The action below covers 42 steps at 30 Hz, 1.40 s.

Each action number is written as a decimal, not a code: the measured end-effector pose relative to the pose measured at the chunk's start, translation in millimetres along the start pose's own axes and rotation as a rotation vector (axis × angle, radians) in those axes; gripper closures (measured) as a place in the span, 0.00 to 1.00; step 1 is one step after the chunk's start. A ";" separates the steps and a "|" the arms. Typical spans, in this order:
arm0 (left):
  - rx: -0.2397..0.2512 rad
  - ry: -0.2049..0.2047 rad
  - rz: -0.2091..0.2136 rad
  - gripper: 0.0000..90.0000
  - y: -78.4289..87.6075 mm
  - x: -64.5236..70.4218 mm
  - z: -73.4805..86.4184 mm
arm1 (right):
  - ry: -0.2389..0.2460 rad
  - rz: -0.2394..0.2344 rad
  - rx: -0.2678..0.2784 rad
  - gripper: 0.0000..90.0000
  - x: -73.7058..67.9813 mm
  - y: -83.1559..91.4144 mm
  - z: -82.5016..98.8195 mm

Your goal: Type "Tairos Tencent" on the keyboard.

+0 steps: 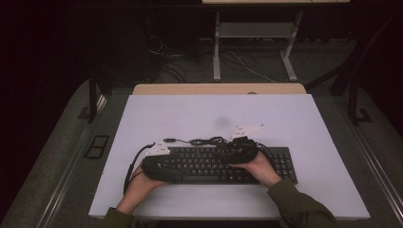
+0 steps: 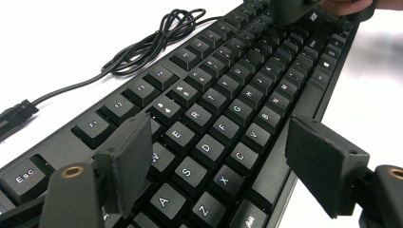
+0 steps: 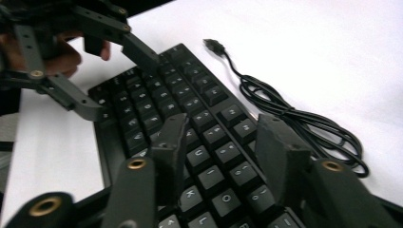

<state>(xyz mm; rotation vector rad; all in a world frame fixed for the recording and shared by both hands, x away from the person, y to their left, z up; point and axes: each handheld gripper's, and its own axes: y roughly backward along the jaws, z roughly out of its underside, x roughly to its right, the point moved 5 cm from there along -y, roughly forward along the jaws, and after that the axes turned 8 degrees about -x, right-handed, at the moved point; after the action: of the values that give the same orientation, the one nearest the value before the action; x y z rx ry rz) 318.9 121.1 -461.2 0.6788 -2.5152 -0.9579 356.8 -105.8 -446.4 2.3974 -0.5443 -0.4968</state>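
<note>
A black keyboard (image 1: 214, 166) lies along the near part of the white table (image 1: 214, 111). Its cable (image 1: 204, 141) is coiled behind it and ends in a USB plug (image 1: 168, 140). My left gripper (image 1: 173, 168) is over the keyboard's left end. In the left gripper view (image 2: 218, 156) it stands open, one pad above the letter keys (image 2: 228, 109) and the other at the front edge. My right gripper (image 1: 233, 154) hovers over the right half. In the right gripper view (image 3: 223, 142) its jaws are apart above the keys (image 3: 199, 118) with nothing gripped. The left gripper (image 3: 119, 83) straddles the far end there.
The loose cable (image 3: 294, 118) and its plug (image 3: 214, 45) lie on the table just behind the keyboard. A wooden desk edge (image 1: 218, 89) adjoins the table's back. Beyond it stand a white frame (image 1: 252, 42) and floor cables. Bare white surface extends behind and beside the keyboard.
</note>
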 end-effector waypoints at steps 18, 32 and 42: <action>0.020 0.007 -0.021 0.06 -3.7 -0.2 -2.2 | 0.037 -0.071 -0.037 0.99 -5.3 -14.2 -6.9; 0.005 -0.002 -0.009 0.00 -7.3 2.4 -1.0 | 0.035 -0.051 -0.115 0.99 -2.9 -22.6 1.1; 0.001 -0.007 -0.015 0.00 -6.9 2.5 -0.7 | 0.049 -0.036 -0.171 0.99 -4.1 -26.6 5.3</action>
<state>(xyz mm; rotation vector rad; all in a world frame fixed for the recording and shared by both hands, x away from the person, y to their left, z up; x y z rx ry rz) 319.3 114.8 -465.0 0.6970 -2.5206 -0.9657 357.7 -87.2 -466.5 2.2529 -0.4199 -0.4793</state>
